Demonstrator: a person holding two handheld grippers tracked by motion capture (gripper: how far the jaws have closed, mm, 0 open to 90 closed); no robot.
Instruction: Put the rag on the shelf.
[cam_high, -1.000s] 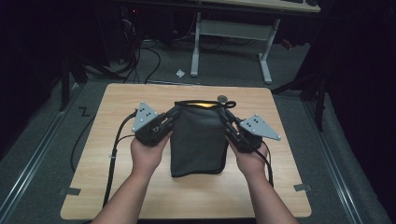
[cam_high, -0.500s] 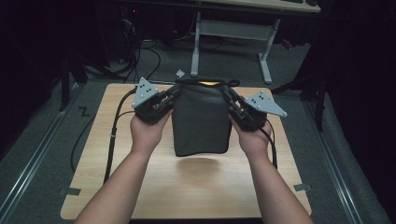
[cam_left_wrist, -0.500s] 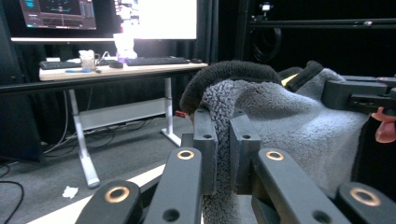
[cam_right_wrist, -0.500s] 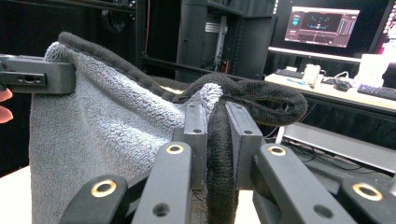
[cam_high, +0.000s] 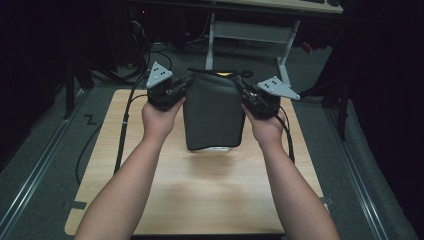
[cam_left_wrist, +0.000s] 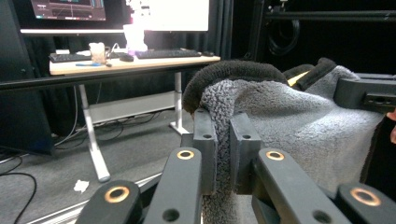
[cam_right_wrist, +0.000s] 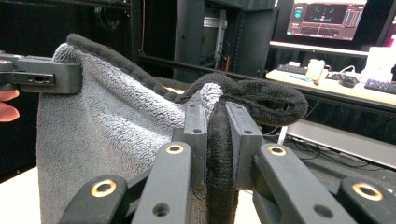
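Each hand-held gripper, left (cam_high: 176, 89) and right (cam_high: 248, 94), is clamped on a top corner of the fleece bag (cam_high: 212, 112), which hangs above the worktop (cam_high: 210, 200) toward its far edge, the near half bare.

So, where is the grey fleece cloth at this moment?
In the high view the grey fleece cloth hangs above the far middle of the wooden table, clamped at its top corners between the left gripper and the right gripper.

The fleece cloth (cam_left_wrist: 299, 126) is grey with a black hem; the table (cam_high: 200, 200) is light wood.
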